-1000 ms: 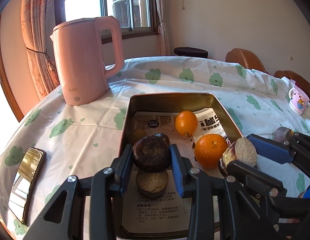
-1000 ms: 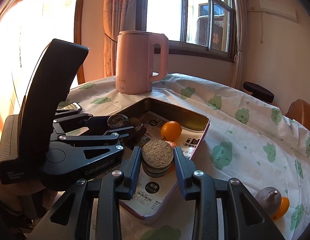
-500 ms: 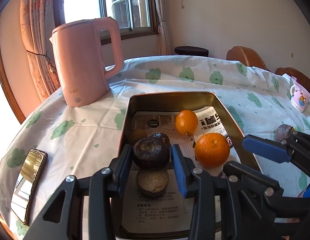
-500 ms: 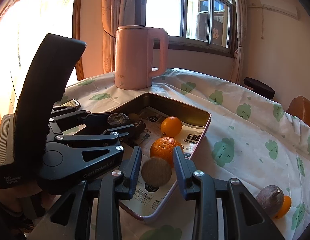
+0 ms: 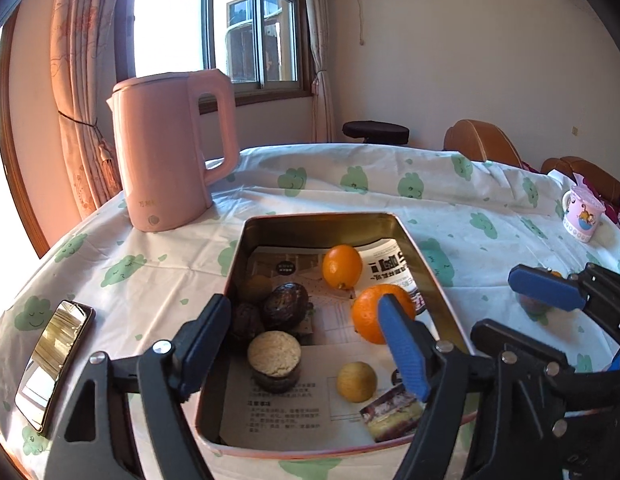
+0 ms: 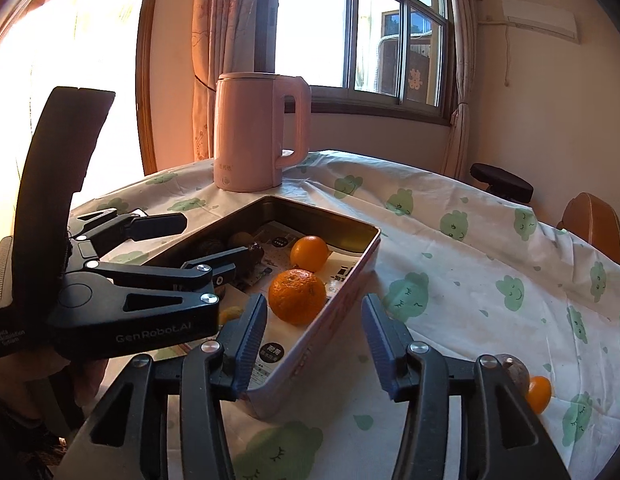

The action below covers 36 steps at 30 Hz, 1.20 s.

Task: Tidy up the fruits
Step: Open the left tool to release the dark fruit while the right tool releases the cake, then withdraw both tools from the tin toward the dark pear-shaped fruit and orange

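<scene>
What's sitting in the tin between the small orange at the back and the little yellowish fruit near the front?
The large orange, in the left wrist view, lying between the small orange and the yellowish fruit.

Purple fruit point(image 6: 513, 368) half behind right claw point(image 6: 313, 344)

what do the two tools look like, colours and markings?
Both are black linkage frames with silver rivets and ribbed blue pads on the fingers. The left tool has a tall black handle, "GenRobot.AI" on its side and small white text at the base. The right tool shows no cables or sleeves.
</scene>
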Available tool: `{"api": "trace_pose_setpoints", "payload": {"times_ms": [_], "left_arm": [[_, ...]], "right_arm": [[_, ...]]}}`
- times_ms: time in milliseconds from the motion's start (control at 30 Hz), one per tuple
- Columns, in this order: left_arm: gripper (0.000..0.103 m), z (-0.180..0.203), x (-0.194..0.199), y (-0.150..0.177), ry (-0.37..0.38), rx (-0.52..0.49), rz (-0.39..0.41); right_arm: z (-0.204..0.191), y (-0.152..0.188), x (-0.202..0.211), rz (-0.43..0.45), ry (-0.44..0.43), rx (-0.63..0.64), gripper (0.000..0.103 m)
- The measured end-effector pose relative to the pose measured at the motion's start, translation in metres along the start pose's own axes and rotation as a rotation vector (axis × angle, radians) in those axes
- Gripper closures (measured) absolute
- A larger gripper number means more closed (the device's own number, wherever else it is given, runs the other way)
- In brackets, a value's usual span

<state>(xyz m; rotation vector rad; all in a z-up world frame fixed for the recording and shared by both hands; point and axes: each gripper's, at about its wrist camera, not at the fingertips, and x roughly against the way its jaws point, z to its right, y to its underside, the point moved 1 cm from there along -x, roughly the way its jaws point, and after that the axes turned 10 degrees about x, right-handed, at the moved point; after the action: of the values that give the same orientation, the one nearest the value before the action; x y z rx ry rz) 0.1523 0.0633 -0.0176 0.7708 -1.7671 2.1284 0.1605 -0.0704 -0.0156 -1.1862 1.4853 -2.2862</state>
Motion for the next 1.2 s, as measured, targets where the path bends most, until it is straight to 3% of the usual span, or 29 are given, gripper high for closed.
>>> {"api": "trace_pose_setpoints", "payload": {"times_ms": [500,700,1033,1100,1167,1200], "left_arm": [[0.024,0.143,0.002,0.013,0.193,-0.179,-0.057],[0.024,0.180,-0.016,0.025,0.225,-0.208,-0.131],[0.024,0.196,-0.045,0.029,0.248,-0.196,-0.236],[0.029,0.194,-0.049,0.028,0.267,-0.177,-0.254],[0.049,0.193,-0.050,0.029,0.311,-0.171,-0.274],[0.051,0.193,-0.049,0.029,0.333,-0.169,-0.281]], "right_arm": [[0.134,0.074,0.073,-0.060,0.351,-0.260,0.036],[0.151,0.086,0.084,-0.059,0.389,-0.308,0.035],[0.157,0.088,0.089,-0.048,0.397,-0.336,0.032],[0.157,0.088,0.088,-0.050,0.397,-0.332,0.031],[0.157,0.088,0.088,-0.053,0.396,-0.331,0.031],[0.156,0.088,0.087,-0.054,0.395,-0.330,0.031]]}}
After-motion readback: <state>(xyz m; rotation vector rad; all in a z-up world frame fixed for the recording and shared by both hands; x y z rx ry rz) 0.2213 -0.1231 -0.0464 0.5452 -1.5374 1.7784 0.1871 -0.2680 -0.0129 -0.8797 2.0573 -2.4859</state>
